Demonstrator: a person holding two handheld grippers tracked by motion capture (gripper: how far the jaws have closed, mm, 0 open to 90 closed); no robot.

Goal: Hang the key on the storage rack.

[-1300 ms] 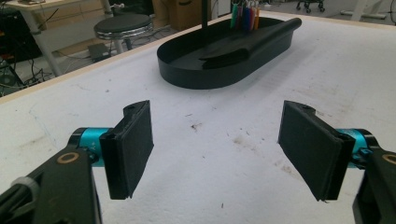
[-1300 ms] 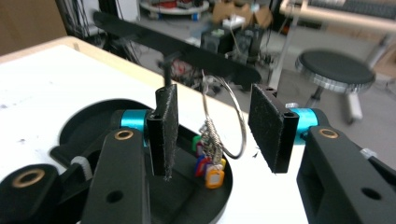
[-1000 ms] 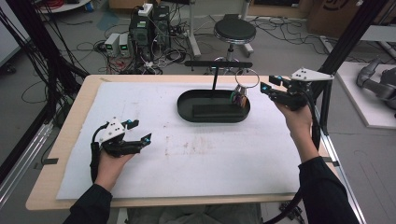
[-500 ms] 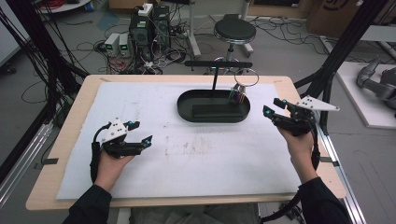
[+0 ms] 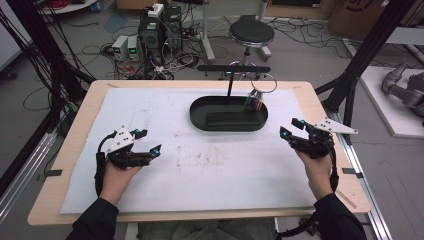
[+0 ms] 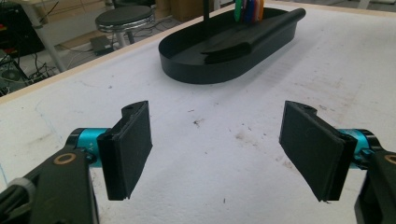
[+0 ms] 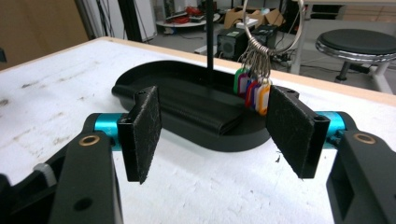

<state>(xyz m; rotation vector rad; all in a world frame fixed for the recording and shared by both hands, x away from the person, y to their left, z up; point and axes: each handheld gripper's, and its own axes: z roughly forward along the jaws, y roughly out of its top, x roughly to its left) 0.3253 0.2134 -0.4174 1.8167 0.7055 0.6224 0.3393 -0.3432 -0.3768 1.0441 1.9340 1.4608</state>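
Black oval tray (image 5: pixel 200 117) sits upper centre, key tags (image 5: pixel 255 103) hanging above it; our right gripper (image 5: pixel 290 128), jaws just opening and empty, and left gripper (image 5: pixel 149 141), open, flank it below.

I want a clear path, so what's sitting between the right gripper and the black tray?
Nothing: in the high view only bare white table cover lies between the right gripper and the black tray.
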